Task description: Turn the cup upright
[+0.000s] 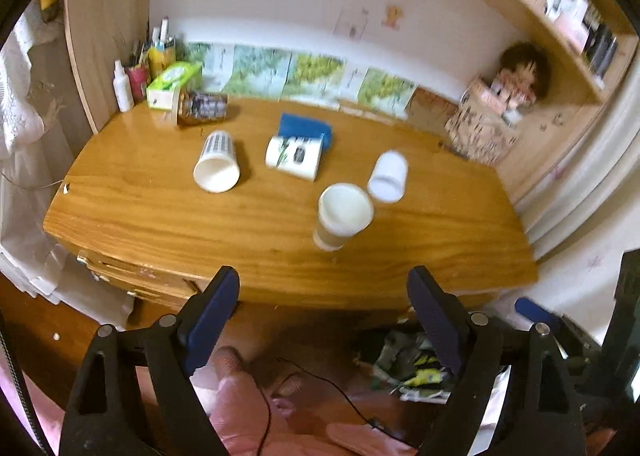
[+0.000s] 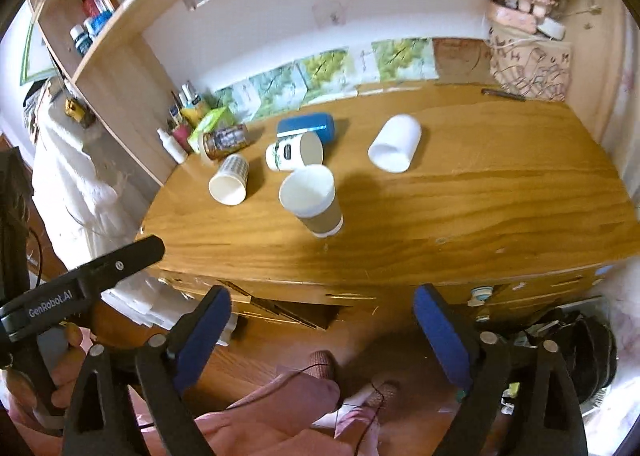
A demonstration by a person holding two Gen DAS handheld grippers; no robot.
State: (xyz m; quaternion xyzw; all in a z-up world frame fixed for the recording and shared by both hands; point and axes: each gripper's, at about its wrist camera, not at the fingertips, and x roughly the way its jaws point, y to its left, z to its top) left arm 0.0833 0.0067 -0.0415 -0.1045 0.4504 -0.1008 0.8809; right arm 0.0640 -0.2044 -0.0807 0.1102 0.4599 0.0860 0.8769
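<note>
A brown paper cup [image 1: 343, 215] [image 2: 314, 199] stands upright near the desk's front middle, mouth up. A patterned white cup [image 1: 217, 165] [image 2: 230, 180] lies on its side at the left. A green-print cup [image 1: 294, 156] [image 2: 295, 151] lies on its side behind the brown cup. A plain white cup [image 1: 388, 175] [image 2: 395, 143] lies on its side at the right. My left gripper [image 1: 323, 288] is open and empty, held off the desk's front edge. My right gripper [image 2: 322, 310] is open and empty, also in front of the desk.
A blue case [image 1: 306, 129] [image 2: 307, 125] lies behind the green-print cup. A jar [image 1: 200, 107], a tissue box [image 1: 173, 84] and bottles crowd the back left. A bag with a doll [image 1: 486, 123] stands back right. The wooden desk [image 1: 160, 211] has drawers below.
</note>
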